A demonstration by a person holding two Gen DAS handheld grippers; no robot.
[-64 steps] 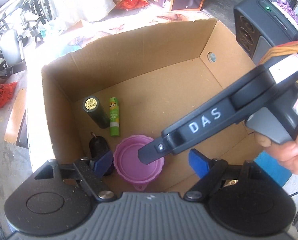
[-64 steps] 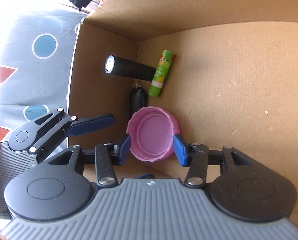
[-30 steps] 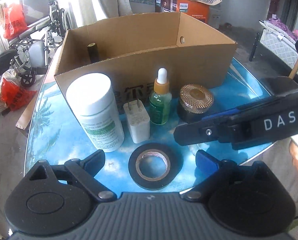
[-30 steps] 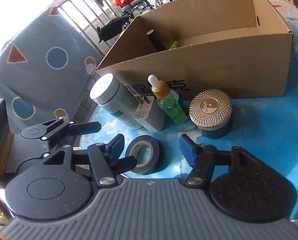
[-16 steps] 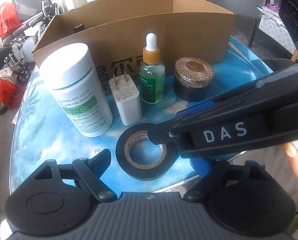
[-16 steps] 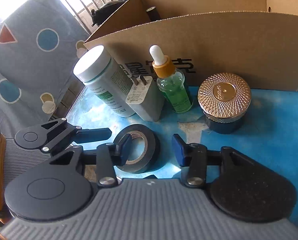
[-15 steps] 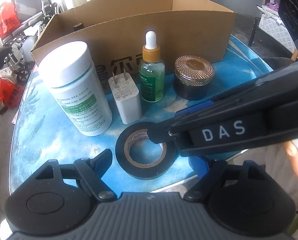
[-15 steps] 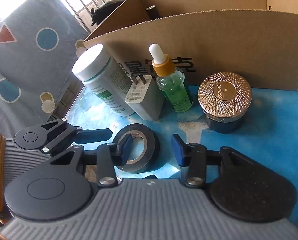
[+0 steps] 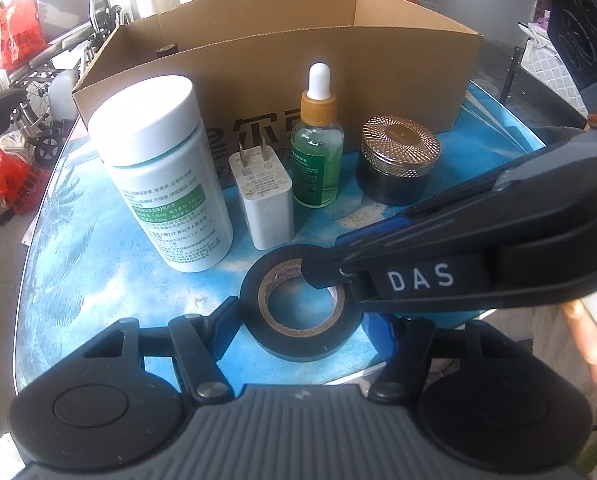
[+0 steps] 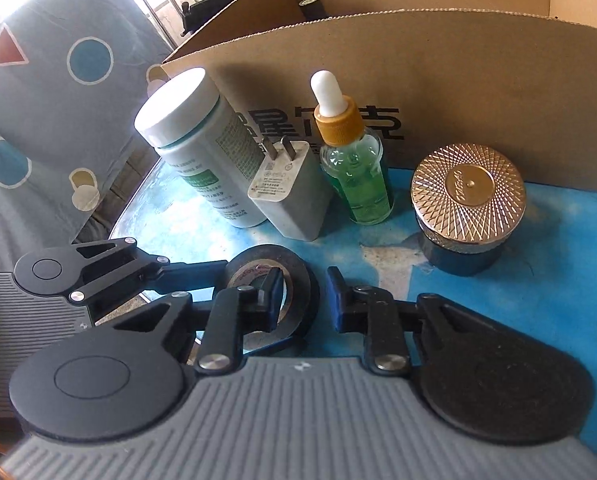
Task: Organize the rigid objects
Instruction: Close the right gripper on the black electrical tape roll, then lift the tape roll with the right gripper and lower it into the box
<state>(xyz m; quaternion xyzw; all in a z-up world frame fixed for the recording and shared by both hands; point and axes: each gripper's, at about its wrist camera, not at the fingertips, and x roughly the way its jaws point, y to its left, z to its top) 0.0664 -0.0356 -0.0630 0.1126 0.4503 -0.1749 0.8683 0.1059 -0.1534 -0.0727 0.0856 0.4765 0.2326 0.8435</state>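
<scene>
A black tape roll lies flat on the blue table, close to the near edge. My left gripper is open with its fingers on either side of the roll. My right gripper is open; its left finger sits inside the roll's hole and its right finger outside the roll's wall. In the left wrist view the right gripper's arm reaches across over the roll. Behind stands an open cardboard box holding a dark cylinder.
In a row before the box stand a white pill bottle, a white plug charger, a green dropper bottle and a dark jar with a gold lid. The table edge is just beneath the grippers.
Both grippers have come down and closer to the tape roll. The right gripper's left finger has gone into the roll's hole. The left fingers now flank the roll.
</scene>
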